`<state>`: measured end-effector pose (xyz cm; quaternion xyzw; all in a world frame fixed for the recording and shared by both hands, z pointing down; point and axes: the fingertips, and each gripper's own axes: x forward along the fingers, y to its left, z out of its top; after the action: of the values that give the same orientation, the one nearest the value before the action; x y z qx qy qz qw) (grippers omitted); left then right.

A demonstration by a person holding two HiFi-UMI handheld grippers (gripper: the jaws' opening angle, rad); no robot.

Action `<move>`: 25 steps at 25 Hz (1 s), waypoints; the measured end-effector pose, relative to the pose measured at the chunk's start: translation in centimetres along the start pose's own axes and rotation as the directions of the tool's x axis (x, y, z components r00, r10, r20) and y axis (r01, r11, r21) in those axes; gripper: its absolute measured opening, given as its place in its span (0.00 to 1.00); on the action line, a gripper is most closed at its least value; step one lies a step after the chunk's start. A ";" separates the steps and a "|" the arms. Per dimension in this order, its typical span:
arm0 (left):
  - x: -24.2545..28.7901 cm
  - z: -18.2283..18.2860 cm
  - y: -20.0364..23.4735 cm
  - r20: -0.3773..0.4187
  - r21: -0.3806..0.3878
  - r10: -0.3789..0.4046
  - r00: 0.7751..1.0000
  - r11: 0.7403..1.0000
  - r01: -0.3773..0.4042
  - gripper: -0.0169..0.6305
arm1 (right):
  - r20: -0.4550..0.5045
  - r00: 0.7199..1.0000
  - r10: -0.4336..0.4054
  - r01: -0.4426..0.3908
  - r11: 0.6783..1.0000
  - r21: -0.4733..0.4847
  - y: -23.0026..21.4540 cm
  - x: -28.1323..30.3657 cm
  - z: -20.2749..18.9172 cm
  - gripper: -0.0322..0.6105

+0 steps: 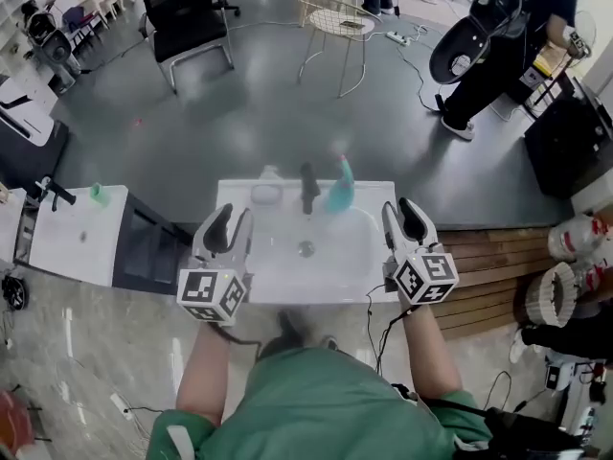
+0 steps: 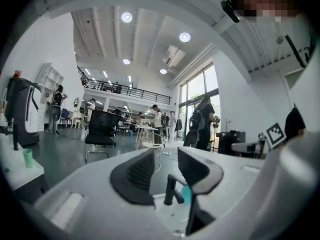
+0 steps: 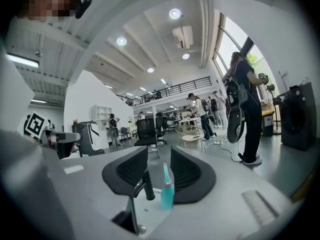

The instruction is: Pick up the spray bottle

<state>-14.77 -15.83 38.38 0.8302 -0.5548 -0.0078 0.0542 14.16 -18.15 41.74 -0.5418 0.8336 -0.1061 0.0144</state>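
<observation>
At the far rim of the white sink [image 1: 337,257], the teal spray bottle [image 1: 340,188] stands upright on the surface, just right of the black faucet [image 1: 308,188] and apart from it. The drain [image 1: 306,248] lies in the basin on the near side of both.

Left gripper [image 1: 233,220]: held over the sink's near left corner, pointing toward the far rim. Jaws released, with a clear gap and nothing gripped. In the left gripper view [image 2: 166,156] the faucet [image 2: 172,189] shows through the gap, and only a teal sliver of the bottle [image 2: 186,194] shows at the edge of the right-hand jaw. The bottle stands well beyond the jaw tips.

Right gripper [image 1: 400,211]: held over the near right corner, likewise pointing toward the far rim. Jaws released and empty. In the right gripper view [image 3: 159,154] the bottle [image 3: 167,191] appears within the gap, closer to the right-hand jaw, with the faucet [image 3: 147,186] just to its left. The bottle stands beyond the tips, untouched by either pad.
</observation>
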 end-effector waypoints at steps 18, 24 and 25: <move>10.5 -6.4 6.0 -0.129 -0.078 -0.054 0.990 0.996 0.044 0.25 | -0.131 0.991 0.024 -0.035 0.996 -0.077 -1.1 12.9 -5.1 0.28; 12.9 -9.1 5.3 -0.175 -0.089 -0.037 0.984 0.996 0.022 0.25 | -0.222 0.972 0.078 -0.100 0.991 -0.092 -2.3 15.9 -9.3 0.30; 13.2 -9.5 5.3 -0.183 -0.090 -0.036 0.982 0.996 0.020 0.25 | -0.235 0.968 0.083 -0.108 0.990 -0.095 -2.6 16.3 -9.9 0.30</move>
<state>-13.91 -29.25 48.97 0.8318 -0.5349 0.0440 0.1416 8.38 -32.39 53.37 -0.4851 0.8592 -0.1227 -0.1064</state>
